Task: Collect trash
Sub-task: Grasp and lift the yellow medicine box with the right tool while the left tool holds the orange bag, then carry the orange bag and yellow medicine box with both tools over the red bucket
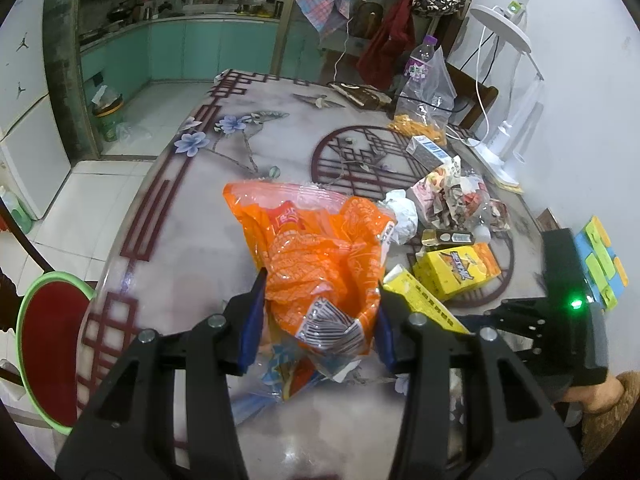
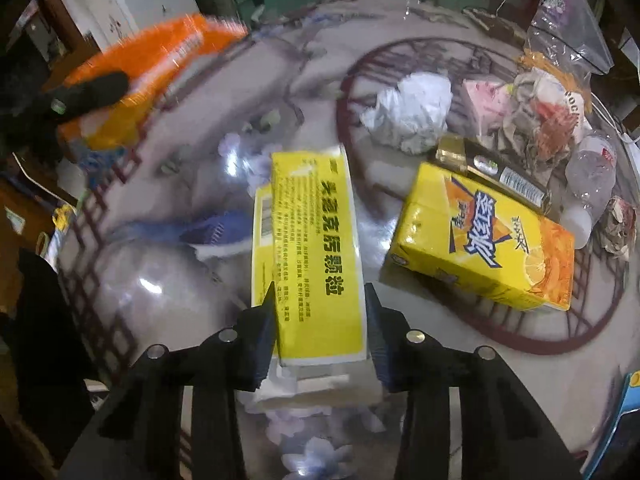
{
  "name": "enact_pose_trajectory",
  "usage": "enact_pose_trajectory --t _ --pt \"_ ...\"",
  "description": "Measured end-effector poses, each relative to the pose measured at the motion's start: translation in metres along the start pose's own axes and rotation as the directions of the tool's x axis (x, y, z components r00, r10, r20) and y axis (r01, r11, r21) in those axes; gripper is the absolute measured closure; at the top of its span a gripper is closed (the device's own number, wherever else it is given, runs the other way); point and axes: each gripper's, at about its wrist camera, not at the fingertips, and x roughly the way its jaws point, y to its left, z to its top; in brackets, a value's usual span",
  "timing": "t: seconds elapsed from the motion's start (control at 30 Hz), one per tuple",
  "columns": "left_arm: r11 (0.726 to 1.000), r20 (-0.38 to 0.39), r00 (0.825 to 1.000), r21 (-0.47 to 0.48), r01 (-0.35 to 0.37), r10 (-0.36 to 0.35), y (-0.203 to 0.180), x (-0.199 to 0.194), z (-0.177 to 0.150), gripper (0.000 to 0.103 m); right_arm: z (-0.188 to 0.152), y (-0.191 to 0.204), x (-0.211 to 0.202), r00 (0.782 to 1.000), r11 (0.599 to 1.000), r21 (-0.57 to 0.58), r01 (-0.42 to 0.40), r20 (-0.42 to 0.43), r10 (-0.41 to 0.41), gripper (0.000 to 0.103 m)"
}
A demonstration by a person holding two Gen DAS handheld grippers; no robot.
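Note:
My left gripper [image 1: 320, 308] is shut on a crumpled orange plastic bag [image 1: 316, 248] and holds it above the table; the bag also shows blurred at the far left in the right wrist view [image 2: 132, 64]. My right gripper [image 2: 320, 312] is shut on a flat yellow box with black print [image 2: 316, 248], held over the table; its end shows in the left wrist view [image 1: 416, 292]. A yellow drink carton [image 2: 480, 240], crumpled white paper [image 2: 412, 116], a dark gold-capped box [image 2: 492, 172] and torn wrappers [image 2: 540, 120] lie on the table.
The table [image 1: 224, 208] has a glossy flower-printed top. A clear bag with orange snacks and a bottle [image 1: 424, 92] stands at the back right, next to a white lamp base [image 1: 504, 148]. A red stool with green rim [image 1: 48, 344] stands on the left.

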Motion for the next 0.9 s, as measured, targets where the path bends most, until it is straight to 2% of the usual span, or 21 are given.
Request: enact_pose_trajectory --t 0.23,0.33,0.57,0.73,0.9 --pt "1.000 0.027 0.999 -0.001 -0.018 0.018 0.005 -0.008 0.003 0.059 -0.001 -0.001 -0.034 0.986 0.987 0.135 -0.082 0.157 0.060 0.067" --pt "0.999 0.057 0.998 0.001 -0.035 0.035 0.009 -0.017 0.006 0.059 -0.002 0.000 -0.040 0.978 0.976 0.186 -0.114 0.195 0.077 0.067" --pt "0.997 0.118 0.990 -0.013 -0.077 0.078 0.026 -0.037 0.011 0.059 0.002 0.018 -0.041 0.967 0.954 0.248 -0.169 0.231 0.112 0.067" --pt "0.994 0.143 0.984 -0.020 -0.103 0.105 0.045 -0.049 0.010 0.059 0.012 0.046 -0.034 0.959 0.951 0.233 -0.201 0.244 0.143 0.067" --pt "0.989 0.139 0.981 -0.081 -0.126 0.137 0.080 -0.060 0.003 0.059 0.027 0.078 -0.027 0.953 0.953 0.189 -0.235 0.238 0.188 0.067"
